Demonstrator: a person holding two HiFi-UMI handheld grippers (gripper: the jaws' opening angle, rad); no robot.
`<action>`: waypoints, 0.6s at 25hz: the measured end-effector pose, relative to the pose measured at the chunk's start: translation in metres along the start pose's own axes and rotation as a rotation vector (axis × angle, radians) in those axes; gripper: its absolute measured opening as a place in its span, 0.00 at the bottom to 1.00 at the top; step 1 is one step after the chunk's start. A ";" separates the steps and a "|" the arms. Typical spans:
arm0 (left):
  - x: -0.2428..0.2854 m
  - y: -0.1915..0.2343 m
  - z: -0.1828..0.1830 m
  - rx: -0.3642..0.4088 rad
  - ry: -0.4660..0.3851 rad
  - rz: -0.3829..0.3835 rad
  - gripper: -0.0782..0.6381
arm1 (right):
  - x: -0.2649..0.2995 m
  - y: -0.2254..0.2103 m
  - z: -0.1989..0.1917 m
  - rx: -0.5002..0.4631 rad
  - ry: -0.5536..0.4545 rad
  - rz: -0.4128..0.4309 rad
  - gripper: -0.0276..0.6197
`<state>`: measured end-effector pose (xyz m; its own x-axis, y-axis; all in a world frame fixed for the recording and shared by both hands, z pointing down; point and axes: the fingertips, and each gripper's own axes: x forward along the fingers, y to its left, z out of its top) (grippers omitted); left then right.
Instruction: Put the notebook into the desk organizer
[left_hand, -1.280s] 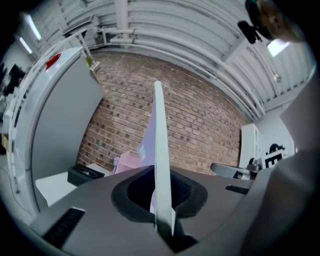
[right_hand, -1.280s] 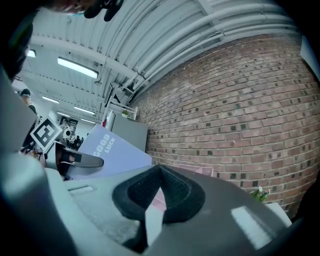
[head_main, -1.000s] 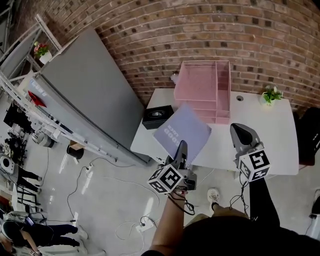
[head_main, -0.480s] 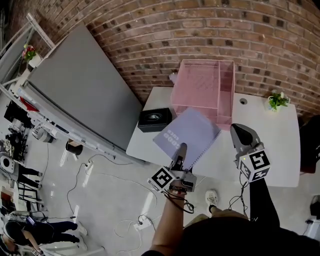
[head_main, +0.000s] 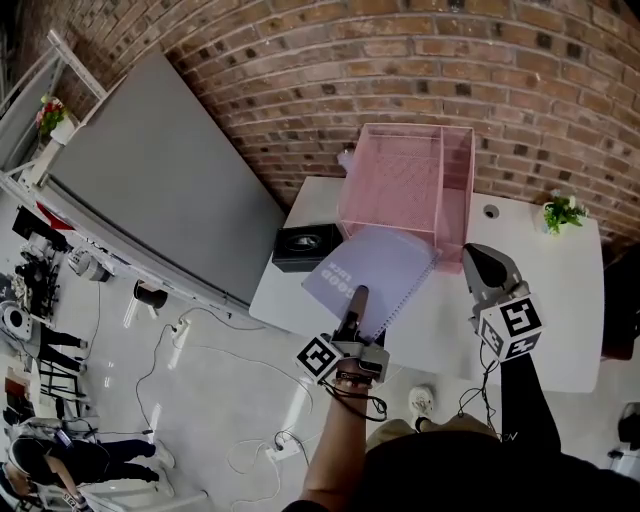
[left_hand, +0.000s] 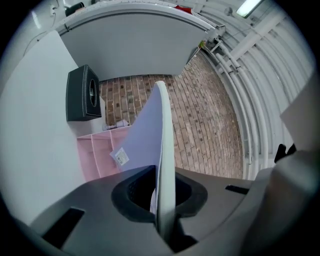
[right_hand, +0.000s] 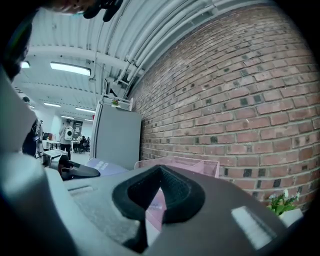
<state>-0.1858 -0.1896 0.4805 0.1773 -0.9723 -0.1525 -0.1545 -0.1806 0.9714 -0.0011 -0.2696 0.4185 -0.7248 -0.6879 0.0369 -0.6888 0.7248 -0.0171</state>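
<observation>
A lavender spiral notebook (head_main: 378, 278) hangs over the white table (head_main: 560, 300), its far edge reaching the front of the pink desk organizer (head_main: 400, 185). My left gripper (head_main: 356, 303) is shut on the notebook's near edge. In the left gripper view the notebook (left_hand: 149, 131) stands edge-on between the jaws of that gripper (left_hand: 162, 202), with the organizer (left_hand: 95, 156) beyond it. My right gripper (head_main: 484, 266) hovers to the right of the notebook, shut and holding nothing. The right gripper view shows this gripper (right_hand: 149, 212), the organizer's rim (right_hand: 175, 162) and the notebook (right_hand: 106, 165).
A black box (head_main: 304, 244) sits on the table's left corner, beside the organizer. A small potted plant (head_main: 563, 212) stands at the table's back right. A grey cabinet (head_main: 160, 180) leans along the brick wall at the left. Cables lie on the floor below.
My left gripper has carried the notebook forward, from the table's front edge up to the organizer's front. The right gripper has hardly moved.
</observation>
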 end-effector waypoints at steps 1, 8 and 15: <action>0.003 -0.003 0.002 -0.002 -0.007 -0.024 0.16 | 0.002 -0.002 0.001 -0.001 -0.001 0.000 0.04; 0.024 -0.001 0.015 0.047 -0.022 -0.121 0.16 | 0.001 -0.022 0.004 -0.015 0.001 -0.026 0.04; 0.023 0.041 0.030 0.037 -0.016 -0.023 0.16 | 0.006 -0.034 0.009 -0.041 0.004 -0.053 0.04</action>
<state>-0.2171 -0.2235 0.5118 0.1660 -0.9699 -0.1782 -0.1867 -0.2084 0.9601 0.0180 -0.2990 0.4101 -0.6875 -0.7251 0.0403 -0.7247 0.6886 0.0258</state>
